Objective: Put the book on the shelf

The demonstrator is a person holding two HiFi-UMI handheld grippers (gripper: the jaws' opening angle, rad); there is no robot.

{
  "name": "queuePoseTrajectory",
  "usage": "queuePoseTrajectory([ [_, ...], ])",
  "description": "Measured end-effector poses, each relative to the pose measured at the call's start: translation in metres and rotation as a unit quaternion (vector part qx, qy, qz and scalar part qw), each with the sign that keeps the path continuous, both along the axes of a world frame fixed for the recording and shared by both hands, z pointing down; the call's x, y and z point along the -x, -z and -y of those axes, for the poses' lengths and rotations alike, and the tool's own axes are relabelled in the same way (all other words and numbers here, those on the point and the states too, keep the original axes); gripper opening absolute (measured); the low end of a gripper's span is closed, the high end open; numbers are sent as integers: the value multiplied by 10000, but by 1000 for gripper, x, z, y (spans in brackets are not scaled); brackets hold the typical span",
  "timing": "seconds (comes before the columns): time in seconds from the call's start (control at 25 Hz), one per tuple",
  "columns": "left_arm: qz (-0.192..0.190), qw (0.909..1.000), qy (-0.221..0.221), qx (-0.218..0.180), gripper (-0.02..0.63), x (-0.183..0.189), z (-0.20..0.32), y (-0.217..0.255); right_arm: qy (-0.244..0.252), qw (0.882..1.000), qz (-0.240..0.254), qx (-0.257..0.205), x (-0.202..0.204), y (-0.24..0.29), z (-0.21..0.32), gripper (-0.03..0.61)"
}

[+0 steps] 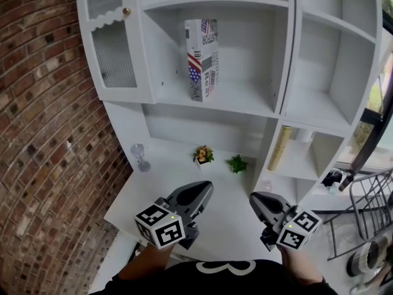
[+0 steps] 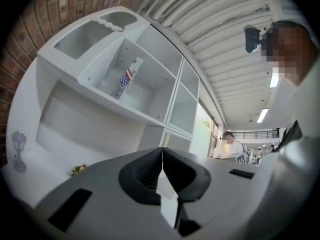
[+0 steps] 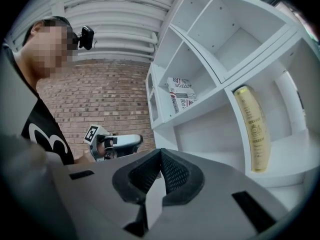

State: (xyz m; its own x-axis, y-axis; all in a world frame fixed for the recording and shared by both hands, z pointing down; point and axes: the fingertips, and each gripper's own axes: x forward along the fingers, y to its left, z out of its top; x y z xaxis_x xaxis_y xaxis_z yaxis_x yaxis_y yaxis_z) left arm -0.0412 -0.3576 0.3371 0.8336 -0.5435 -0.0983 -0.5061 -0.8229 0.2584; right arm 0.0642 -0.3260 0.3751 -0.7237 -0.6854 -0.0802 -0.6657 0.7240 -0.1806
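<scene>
The book (image 1: 202, 59), with a flag-patterned cover, stands upright in the middle compartment of the white shelf unit (image 1: 258, 112); it also shows in the left gripper view as the book (image 2: 126, 79) and in the right gripper view as the book (image 3: 183, 94). My left gripper (image 1: 207, 187) hovers low over the white desk (image 1: 138, 195), far below the book, its jaws shut with nothing between them. My right gripper (image 1: 253, 197) is beside it, also shut and empty. Both grippers (image 2: 162, 151) (image 3: 160, 152) show their tips meeting.
A gold bottle (image 1: 280, 147) stands in a lower right compartment. Two small potted plants (image 1: 203, 155) (image 1: 237, 163) and a clear glass (image 1: 140, 157) sit at the back of the desk. A brick wall (image 1: 43, 134) is on the left, a wire rack (image 1: 368, 214) at right.
</scene>
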Motion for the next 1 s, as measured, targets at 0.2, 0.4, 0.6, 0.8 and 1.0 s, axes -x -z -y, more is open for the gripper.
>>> queuePoseTrajectory([
  [0.2,142,9998,45,103,5,0,-12,-33,78,9992,394,22,4,-11,-4,11],
  [0.4,147,9991,-88,397,5,-6,-16,-64,188,9985,451,239,5,-30,-1,11],
  [0.6,212,9986,-26,474,5,-8,-13,-72,231,9995,61,224,6,-41,1,9],
  [0.8,371,9985,-60,394,5,-11,-19,-75,255,9995,-153,108,8,-41,-5,9],
  [1.0,471,9985,-71,287,5,-13,-25,-64,274,9995,-148,-28,6,-26,-11,9],
])
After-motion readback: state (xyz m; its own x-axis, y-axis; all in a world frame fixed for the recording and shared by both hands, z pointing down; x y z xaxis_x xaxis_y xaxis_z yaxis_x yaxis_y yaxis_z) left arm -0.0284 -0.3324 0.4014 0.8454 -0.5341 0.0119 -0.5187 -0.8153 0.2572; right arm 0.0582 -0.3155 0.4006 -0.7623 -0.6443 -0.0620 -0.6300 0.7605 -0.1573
